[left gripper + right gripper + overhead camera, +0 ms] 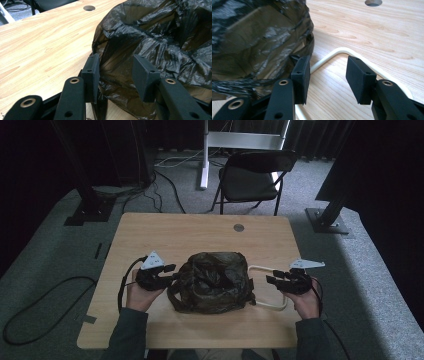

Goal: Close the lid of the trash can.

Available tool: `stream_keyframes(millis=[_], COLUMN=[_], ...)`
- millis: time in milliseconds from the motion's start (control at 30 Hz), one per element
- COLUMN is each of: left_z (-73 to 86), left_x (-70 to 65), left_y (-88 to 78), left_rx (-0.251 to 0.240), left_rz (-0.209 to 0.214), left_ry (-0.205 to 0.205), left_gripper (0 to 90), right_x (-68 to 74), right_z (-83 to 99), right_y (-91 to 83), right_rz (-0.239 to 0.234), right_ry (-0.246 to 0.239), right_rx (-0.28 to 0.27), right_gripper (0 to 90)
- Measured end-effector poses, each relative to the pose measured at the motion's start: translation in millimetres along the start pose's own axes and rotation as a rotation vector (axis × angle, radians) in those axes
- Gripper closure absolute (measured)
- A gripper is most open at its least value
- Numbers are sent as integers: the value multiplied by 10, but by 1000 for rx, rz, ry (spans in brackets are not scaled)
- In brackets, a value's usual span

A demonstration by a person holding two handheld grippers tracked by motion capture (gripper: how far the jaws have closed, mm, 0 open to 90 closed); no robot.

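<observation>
A crumpled black plastic bag (212, 280) sits bunched over something in the middle of the wooden table (190, 232). My left gripper (172, 272) is at the bag's left edge. In the left gripper view, the left gripper (116, 72) stands open with a bulge of the bag (155, 32) between its jaws, and the left pad just meets the film. A cream loop handle (261, 267) lies flat on the table to the right of the bag. My right gripper (270, 280) hovers open over that loop (337, 51), its jaws (328, 75) beside the bag (249, 32) with nothing held.
A round cable hole (238, 227) is set in the far part of the tabletop. Behind the table stand a black folding chair (252, 175) and a white stand (205, 155). Cables trail on the grey carpet at the left.
</observation>
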State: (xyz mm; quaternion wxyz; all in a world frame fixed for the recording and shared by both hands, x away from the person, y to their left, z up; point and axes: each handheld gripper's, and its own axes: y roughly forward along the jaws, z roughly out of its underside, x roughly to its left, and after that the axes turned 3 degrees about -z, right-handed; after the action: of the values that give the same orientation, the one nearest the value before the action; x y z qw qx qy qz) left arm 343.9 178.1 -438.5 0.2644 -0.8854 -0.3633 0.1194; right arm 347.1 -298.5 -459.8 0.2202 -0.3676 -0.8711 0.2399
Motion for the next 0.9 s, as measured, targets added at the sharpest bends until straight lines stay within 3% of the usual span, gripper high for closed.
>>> stream_keyframes(millis=[733, 900], left_z=[73, 84], left_x=[48, 45], left_y=[8, 9], left_rx=[14, 14], left_rz=[-10, -8], left_ry=[-16, -20], left_gripper=[582, 579], right_x=[-406, -476], right_z=[95, 111], right_y=[181, 231], right_rz=[94, 133], right_ry=[81, 71], right_rx=[55, 82], right_gripper=[536, 540])
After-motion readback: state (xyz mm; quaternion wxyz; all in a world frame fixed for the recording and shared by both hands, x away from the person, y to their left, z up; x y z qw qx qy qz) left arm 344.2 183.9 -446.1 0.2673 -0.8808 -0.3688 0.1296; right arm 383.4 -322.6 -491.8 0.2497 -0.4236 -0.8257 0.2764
